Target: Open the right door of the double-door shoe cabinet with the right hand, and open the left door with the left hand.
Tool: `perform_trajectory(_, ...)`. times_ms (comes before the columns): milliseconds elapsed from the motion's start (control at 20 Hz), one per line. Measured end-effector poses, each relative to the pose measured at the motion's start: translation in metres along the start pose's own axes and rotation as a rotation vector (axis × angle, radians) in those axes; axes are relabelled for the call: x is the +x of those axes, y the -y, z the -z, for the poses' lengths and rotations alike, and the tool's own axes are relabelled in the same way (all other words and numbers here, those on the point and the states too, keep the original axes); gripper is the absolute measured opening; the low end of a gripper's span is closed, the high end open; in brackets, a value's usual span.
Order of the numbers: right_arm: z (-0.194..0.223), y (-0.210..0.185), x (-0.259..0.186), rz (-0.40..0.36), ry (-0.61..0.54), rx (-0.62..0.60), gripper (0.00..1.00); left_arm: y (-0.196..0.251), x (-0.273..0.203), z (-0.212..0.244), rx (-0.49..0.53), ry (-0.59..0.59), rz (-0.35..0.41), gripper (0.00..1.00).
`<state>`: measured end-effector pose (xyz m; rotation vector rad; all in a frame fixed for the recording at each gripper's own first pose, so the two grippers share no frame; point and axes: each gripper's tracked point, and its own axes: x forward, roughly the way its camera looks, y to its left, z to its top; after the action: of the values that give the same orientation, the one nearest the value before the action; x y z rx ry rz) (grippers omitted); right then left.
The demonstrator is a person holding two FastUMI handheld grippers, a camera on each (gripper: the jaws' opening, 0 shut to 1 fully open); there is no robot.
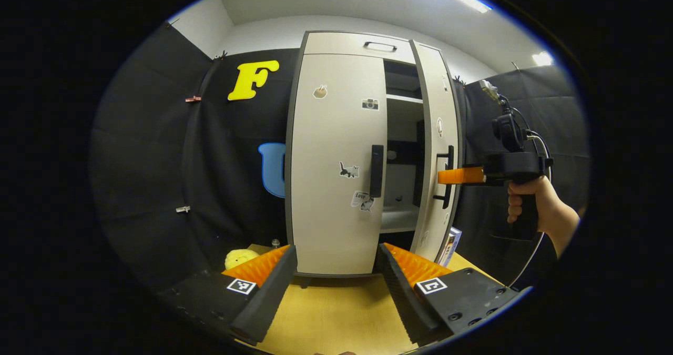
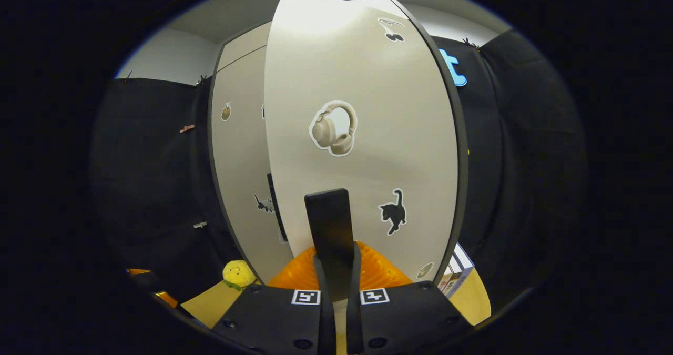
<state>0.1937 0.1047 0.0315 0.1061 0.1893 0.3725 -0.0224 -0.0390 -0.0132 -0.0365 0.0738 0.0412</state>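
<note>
Nearest in the right gripper view, the right claw [image 2: 336, 271] has both fingers pinched flat against the dark upright handle [image 2: 328, 223] of the right door [image 2: 368, 134], so it is closed on that handle. Clamping the bar from both sides makes sense: the grip lets the hand swing the panel outward rather than merely hook it. In the left gripper view the same claw [image 1: 447, 176] reaches in from the side, held by a hand [image 1: 531, 202] on a pistol grip, and the right door [image 1: 436, 150] stands edge-on to that camera, swung well out so the shelves [image 1: 402, 100] inside are exposed. I judge the right half of the job largely done.

The left claw [image 1: 336, 276] hangs low over the wooden bench [image 1: 336, 307] with its fingers spread wide and nothing between them. It is squared up to the left door [image 1: 336, 160], probably waiting so the two arms do not cross. That door sits flush and unopened, its dark handle [image 1: 376, 171] on the inner edge well beyond the fingertips; the wide gap suits closing around it on arrival.

Farther off, a yellow plush toy [image 1: 239, 257] lies on the bench beside the shoe cabinet [image 1: 347, 42], against the black cloth wall
</note>
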Motion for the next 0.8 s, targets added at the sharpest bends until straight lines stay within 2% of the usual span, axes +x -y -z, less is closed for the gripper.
perform_trajectory(250, -0.002, 0.02, -0.024, 0.006, 0.006, 0.003, 0.12, 0.023, -0.017, 0.011, 0.023, -0.021, 0.001, 0.95)
perform_trajectory(800, -0.004, 0.056, -0.052, 0.091, 0.024, -0.022, 0.12, 0.059, -0.04, 0.005, 0.02, -0.001, 0.025, 0.95)
